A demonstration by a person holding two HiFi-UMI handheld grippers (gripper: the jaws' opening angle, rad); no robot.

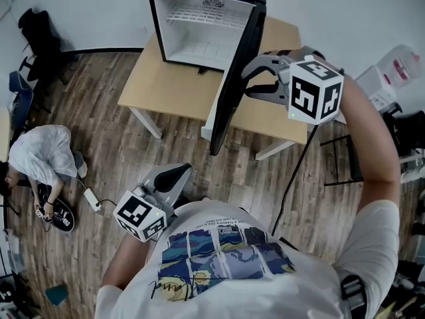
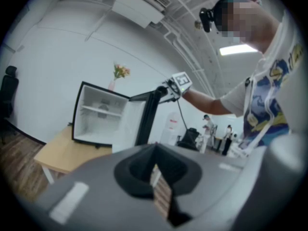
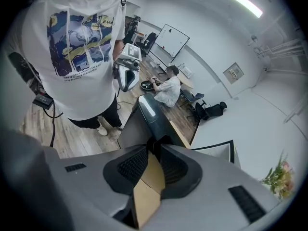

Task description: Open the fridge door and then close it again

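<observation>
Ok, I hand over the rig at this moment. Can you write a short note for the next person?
Left tongs: shut, nothing in them, held low near the person's body.
Right tongs: closed on the top edge of the fridge door.
Fridge: it is on the table, and the door stands wide open.
Done: the opening.
Left to do: swing the door back until it is shut, then let go.

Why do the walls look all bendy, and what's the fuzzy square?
Left gripper view: the wide lens bends the walls and darkens the corners; the fuzzy patch was added to hide a face. Right gripper view: same bending, with a glare stripe on the fridge door.
</observation>
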